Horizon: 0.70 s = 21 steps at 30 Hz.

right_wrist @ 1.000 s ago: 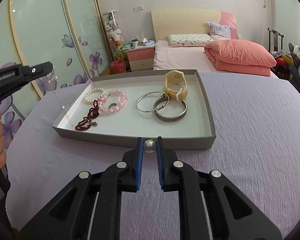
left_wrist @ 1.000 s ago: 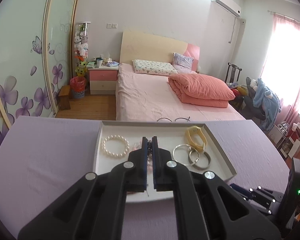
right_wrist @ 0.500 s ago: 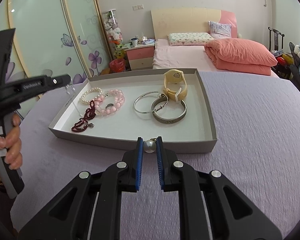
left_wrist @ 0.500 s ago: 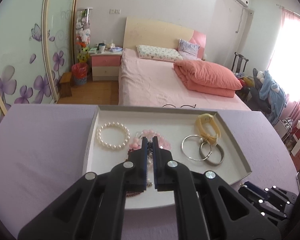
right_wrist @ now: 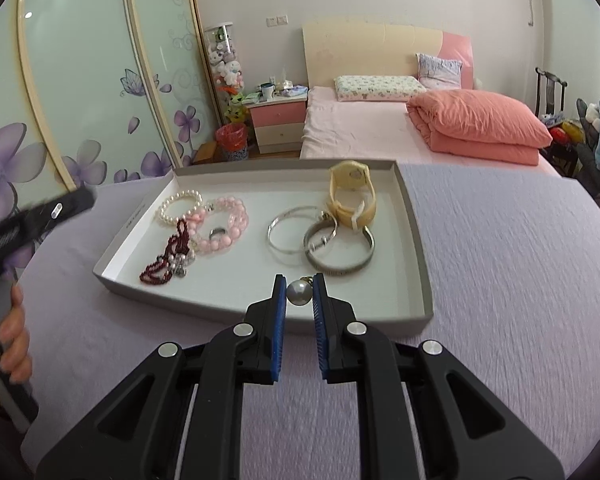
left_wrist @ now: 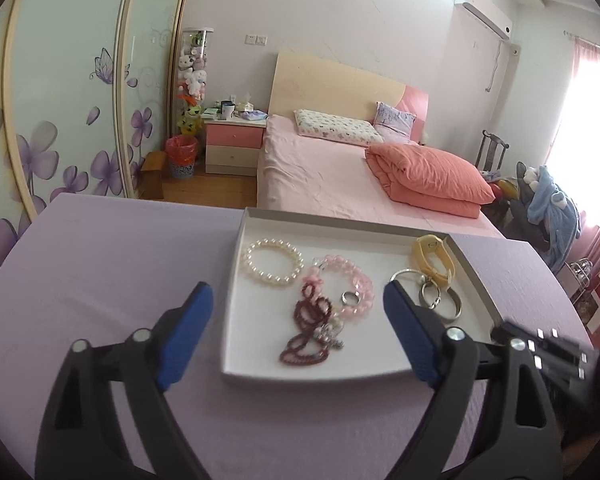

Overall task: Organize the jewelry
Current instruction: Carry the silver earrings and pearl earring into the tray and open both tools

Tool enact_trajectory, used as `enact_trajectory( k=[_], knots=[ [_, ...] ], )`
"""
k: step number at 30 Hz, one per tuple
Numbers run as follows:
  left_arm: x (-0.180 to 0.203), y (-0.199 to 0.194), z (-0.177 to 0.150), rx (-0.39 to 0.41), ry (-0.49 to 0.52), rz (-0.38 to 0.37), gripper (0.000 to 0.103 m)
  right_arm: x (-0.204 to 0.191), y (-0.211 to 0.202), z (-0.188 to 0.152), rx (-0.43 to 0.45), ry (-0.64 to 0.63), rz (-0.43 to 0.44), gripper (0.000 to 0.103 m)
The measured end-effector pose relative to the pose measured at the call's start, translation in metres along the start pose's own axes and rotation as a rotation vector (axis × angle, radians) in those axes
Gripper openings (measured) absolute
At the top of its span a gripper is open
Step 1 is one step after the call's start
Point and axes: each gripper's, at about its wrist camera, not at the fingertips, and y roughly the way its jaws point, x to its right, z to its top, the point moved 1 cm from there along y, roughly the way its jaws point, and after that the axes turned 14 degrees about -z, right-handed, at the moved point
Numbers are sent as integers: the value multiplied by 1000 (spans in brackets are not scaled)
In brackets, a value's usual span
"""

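The left gripper [left_wrist: 296, 308] has its jaws opening, already spread wide, with nothing pressed between its blue pads [left_wrist: 184, 336]. It hangs over the near edge of the tray [left_wrist: 312, 376], and the dark red beads [left_wrist: 308, 332] lie in the tray in the gap between its fingers, free of both pads. The right gripper [right_wrist: 299, 294] is closed on a pearl [right_wrist: 299, 292], pinched at the fingertips above the tray's near wall; a small gold fitting shows at the pearl's top.

The tray is the landmark; it sits on a lilac cloth [right_wrist: 500, 280]. In its left half lie a white pearl bracelet [right_wrist: 178, 207], a pink bead bracelet [right_wrist: 224, 226] with a silver ring [right_wrist: 217, 233] on it, and the dark red beads at the near left, a small silver charm touching them. In its right half lie a thin silver bangle [right_wrist: 290, 232], a wide silver cuff [right_wrist: 340, 254] and a yellow watch [right_wrist: 352, 196] at the far right.

A second ago the left gripper was shut over the tray with a strand hanging from it; now it stands open and lower, and the red beads lie released in the tray. The right gripper and pearl have not changed.

Printing runs along the tray's left wall and the cuff's band; neither is readable.
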Motion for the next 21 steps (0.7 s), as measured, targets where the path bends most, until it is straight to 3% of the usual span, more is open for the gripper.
enact_trajectory(
  k=[9, 21],
  knots=[
    [-12, -28, -23, 36, -12, 1, 94, -18, 21, 19, 28, -5, -22, 14],
    [-23, -38, -29, 68, -27, 5, 97, -17, 52, 27, 36, 20, -90, 14]
  ],
)
